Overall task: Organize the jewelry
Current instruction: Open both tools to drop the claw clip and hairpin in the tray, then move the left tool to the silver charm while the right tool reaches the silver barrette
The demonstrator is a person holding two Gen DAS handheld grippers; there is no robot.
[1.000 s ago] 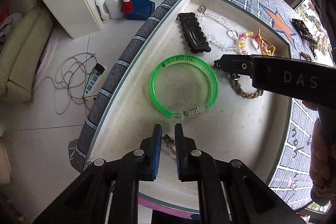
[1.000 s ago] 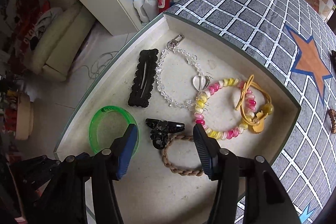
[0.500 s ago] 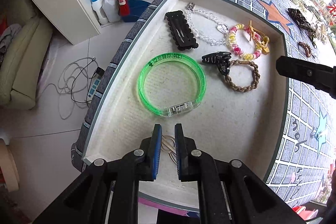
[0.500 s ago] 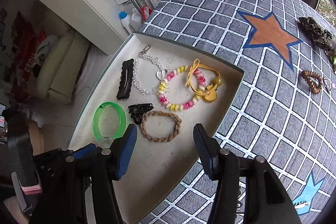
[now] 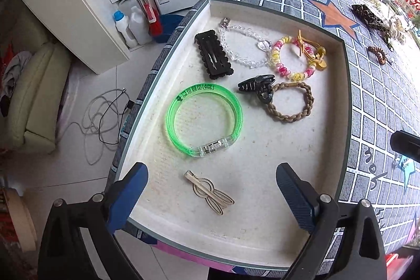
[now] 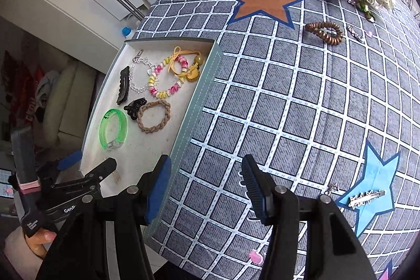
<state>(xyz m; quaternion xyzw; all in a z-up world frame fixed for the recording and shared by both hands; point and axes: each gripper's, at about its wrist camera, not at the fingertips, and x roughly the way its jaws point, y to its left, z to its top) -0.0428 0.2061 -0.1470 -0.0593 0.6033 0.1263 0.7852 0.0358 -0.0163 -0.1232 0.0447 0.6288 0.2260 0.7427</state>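
The gold hair clip [image 5: 208, 192] is seen lying flat on the floor of the tray [image 5: 344, 85], near its front edge, directly between and just beyond the spread fingers of the left gripper [image 5: 211, 190]. Its long axis is set on a diagonal, from upper left to lower right in the left wrist view. Both jaws of the left gripper are parted wide and nothing is gripped; the clip is free of them.

The right gripper [image 6: 206, 186] is likewise released and empty. It is held over the checked tablecloth [image 6: 288, 96], just beside the tray's right wall, and is pointed away from the tray toward the loose pieces on the cloth. The silver barrette [image 6: 367, 197] on the blue star is judged the nearest of them, off to the right of the right gripper, with its long axis close to horizontal; the brown coiled hair tie [image 6: 325, 32] lies well beyond. A small pink object at the lower edge is perhaps another piece, but it cannot be made out.

The right gripper is the nearer one for what remains on the cloth.
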